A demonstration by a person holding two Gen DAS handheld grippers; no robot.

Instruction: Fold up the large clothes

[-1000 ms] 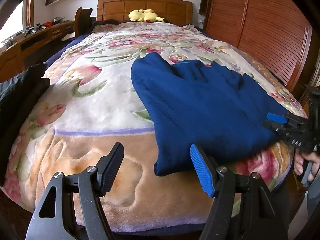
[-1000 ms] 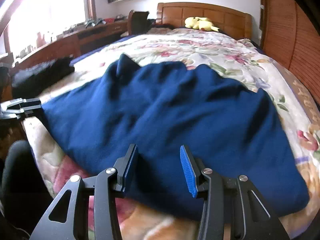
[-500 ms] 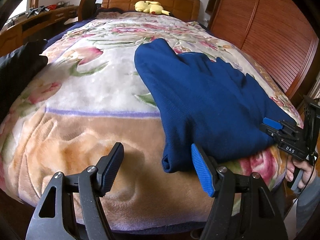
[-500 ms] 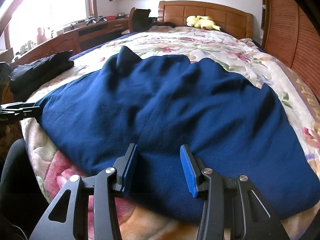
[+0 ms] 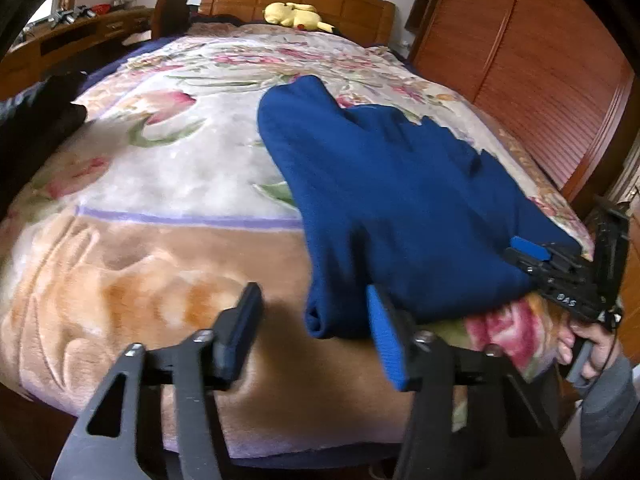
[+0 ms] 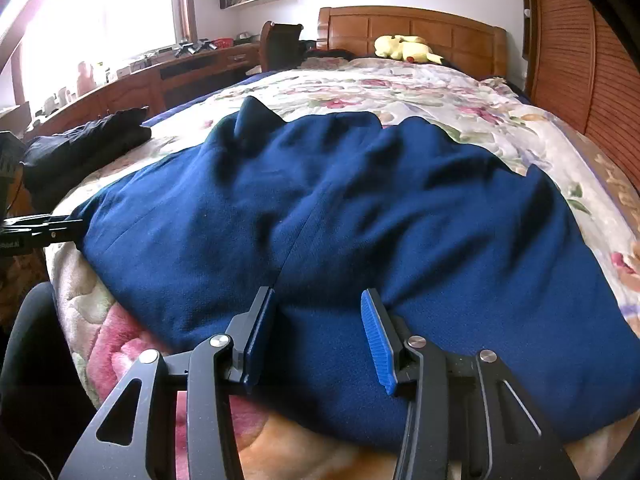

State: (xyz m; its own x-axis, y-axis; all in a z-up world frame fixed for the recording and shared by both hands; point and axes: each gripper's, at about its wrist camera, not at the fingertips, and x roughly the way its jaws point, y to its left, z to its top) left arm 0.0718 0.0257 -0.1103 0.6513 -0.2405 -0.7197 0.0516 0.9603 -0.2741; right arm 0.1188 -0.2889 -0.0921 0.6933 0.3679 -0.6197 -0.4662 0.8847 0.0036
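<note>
Clearly the navy knit garment [image 6: 360,220], filling mid-frame on the floral bed blanket [image 5: 160,184], looks soft and limp; left tool [image 5: 316,332] and right tool [image 6: 318,328] gape wide, empty; pinch its near hem corners.

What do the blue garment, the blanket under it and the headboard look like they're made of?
Blue garment: looks like matte knit or fleece, with a fine woven grain and soft creases. Floral blanket: plush, fuzzy pile, probably synthetic fleece. Headboard: panelled wood with a warm, slightly glossy varnish.
</note>
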